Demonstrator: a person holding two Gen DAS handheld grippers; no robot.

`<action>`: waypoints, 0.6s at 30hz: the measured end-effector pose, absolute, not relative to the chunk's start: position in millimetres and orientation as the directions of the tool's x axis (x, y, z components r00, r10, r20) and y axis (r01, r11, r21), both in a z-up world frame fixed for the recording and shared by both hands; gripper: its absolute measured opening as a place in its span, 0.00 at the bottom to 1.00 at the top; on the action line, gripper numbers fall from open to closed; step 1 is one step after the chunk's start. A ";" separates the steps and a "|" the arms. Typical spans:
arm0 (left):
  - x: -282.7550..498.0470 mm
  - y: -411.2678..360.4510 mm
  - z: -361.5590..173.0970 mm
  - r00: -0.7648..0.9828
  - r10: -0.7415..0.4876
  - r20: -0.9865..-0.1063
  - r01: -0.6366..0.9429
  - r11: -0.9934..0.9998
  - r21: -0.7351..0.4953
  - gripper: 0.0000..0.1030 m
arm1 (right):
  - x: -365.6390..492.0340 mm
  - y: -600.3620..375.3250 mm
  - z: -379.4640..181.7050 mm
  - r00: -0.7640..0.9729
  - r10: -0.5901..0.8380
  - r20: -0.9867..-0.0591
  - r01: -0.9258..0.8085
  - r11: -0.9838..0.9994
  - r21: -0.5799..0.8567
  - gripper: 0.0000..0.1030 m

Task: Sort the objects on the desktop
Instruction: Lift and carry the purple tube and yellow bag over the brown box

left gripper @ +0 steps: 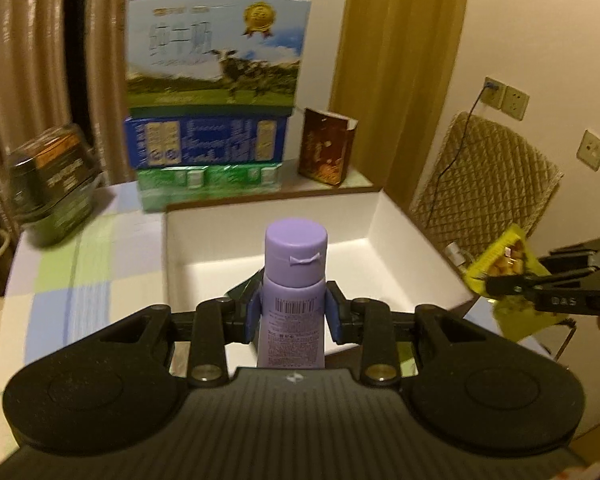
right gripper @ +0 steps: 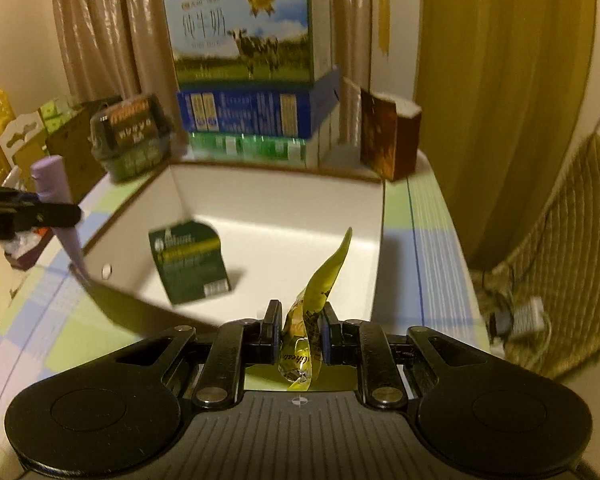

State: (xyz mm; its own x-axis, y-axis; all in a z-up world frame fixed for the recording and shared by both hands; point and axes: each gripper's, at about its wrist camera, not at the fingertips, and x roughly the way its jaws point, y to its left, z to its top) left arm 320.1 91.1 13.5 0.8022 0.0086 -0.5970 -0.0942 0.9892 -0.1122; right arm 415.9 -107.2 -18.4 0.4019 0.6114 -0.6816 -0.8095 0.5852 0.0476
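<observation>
Purple bottle point(left gripper: 294, 280) sits upright in my left tool point(left gripper: 294, 312), both pads pressed on its sides, near the front edge of the white box point(left gripper: 396, 232). My right tool point(right gripper: 298, 332) pinches a yellow snack packet point(right gripper: 320, 284) at the box's near right. A green carton point(right gripper: 190, 262) lies inside the box. Stacked milk cartons point(left gripper: 212, 92) stand at the far end of the checked worktop point(left gripper: 80, 272).

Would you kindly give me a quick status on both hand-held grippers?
Left hand-held gripper shut on purple bottle. Right hand-held gripper shut on yellow snack packet. White box ahead, green carton inside.
</observation>
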 end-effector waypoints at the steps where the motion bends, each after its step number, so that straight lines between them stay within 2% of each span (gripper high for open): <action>1: 326.8 90.4 13.8 0.803 0.002 -0.596 -0.089 0.989 -0.115 0.27 | 420.2 -103.0 -17.0 0.402 0.616 -0.677 -0.812 0.582 0.047 0.15; 9: 384.3 86.9 7.2 0.779 -0.051 -0.625 -0.052 0.988 -0.145 0.27 | 454.3 -71.5 -23.7 0.393 0.621 -0.678 -0.824 0.565 0.041 0.15; 18: 439.3 83.5 -28.2 0.699 -0.097 -0.709 -0.053 0.981 -0.187 0.27 | 491.0 -43.7 -57.8 0.375 0.612 -0.696 -0.851 0.526 0.004 0.15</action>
State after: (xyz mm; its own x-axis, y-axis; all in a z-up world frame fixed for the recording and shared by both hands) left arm 439.3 83.5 -28.2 0.6990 -0.0973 -0.7085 -0.0526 0.9810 -0.1866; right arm 491.0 -43.7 -57.8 0.3752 0.6120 -0.6962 -0.8505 0.5259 0.0039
